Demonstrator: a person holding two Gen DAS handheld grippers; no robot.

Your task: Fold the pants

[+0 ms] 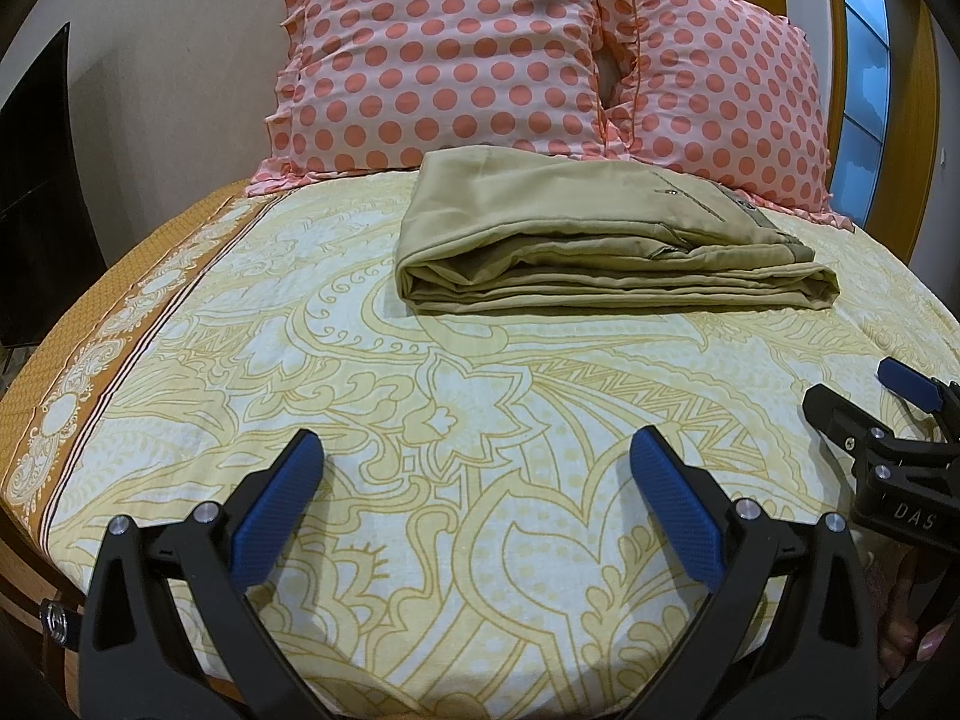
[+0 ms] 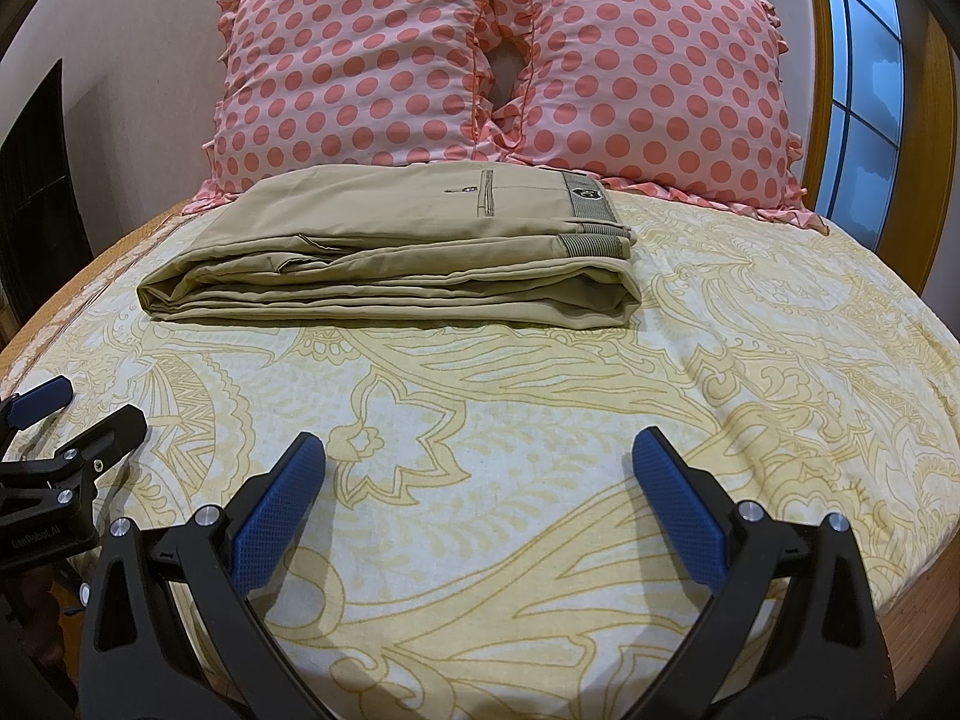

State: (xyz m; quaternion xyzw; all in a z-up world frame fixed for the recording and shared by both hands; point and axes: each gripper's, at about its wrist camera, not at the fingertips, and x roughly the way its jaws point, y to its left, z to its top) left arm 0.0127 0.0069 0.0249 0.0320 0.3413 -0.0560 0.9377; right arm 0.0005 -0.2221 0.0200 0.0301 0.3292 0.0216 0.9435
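Beige pants (image 1: 600, 240) lie folded into a flat rectangular stack on the bed, in front of the pillows; they also show in the right wrist view (image 2: 396, 258), waistband to the right. My left gripper (image 1: 477, 450) is open and empty, held above the sheet well short of the pants. My right gripper (image 2: 479, 450) is open and empty too, equally far back. The right gripper shows at the right edge of the left wrist view (image 1: 864, 402); the left gripper shows at the left edge of the right wrist view (image 2: 72, 408).
The bed (image 1: 420, 480) has a yellow patterned sheet with an orange border at the left. Two pink polka-dot pillows (image 1: 444, 48) (image 2: 648, 72) lean at the head. A wooden frame and window (image 2: 864, 78) stand right; a dark panel (image 1: 36, 180) stands left.
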